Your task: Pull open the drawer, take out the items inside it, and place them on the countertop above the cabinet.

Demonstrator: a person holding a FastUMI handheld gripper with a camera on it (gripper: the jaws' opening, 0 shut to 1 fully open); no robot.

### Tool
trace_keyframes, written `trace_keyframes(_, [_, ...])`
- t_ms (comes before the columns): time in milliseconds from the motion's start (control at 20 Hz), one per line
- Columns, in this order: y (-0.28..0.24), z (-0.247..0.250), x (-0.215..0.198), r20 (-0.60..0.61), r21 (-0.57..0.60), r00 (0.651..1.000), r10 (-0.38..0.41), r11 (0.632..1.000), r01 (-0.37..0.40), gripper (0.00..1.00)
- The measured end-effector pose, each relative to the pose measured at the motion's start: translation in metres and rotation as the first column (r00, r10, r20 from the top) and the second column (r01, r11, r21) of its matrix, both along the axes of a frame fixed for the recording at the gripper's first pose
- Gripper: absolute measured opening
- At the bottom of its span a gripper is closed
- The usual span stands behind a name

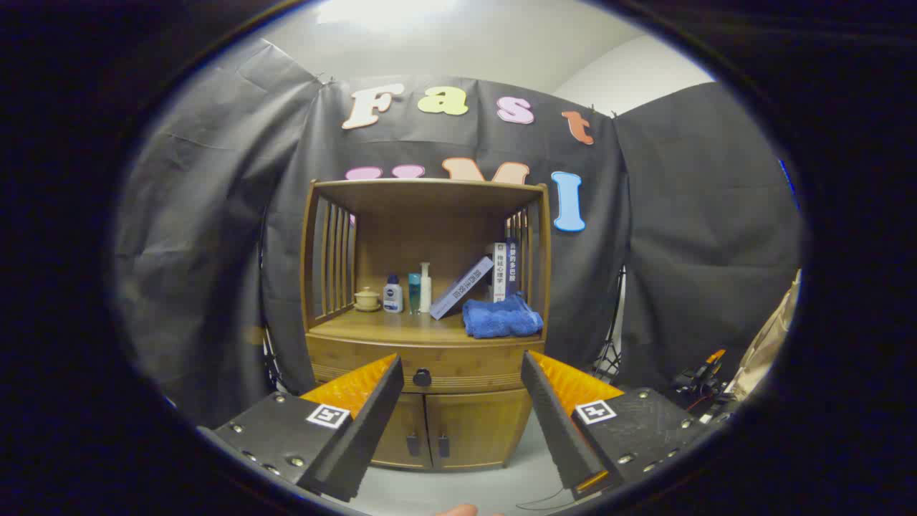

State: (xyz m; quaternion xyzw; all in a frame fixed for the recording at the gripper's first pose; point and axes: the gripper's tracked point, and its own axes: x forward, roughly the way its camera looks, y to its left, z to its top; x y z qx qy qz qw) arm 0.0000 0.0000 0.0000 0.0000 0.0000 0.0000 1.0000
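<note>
Wooden cabinet [430, 322] stands on a pale floor [458, 487]. Its drawer [423, 364], with dark knob [422, 377], is closed. Gripper [462, 376] is wide open, empty, well short of it.

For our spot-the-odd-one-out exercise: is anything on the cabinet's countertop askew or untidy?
Yes. One book leans at a slant against the upright books, and the blue towel lies bunched rather than folded. The drawer is closed, and the open gripper is short of its knob.
</note>
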Motion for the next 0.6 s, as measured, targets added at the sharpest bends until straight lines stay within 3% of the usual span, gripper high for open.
trace_keyframes(600, [-0.0057,0.0014,-0.0012,-0.002,0.003,1.0,-0.011,1.0,0.011,0.99])
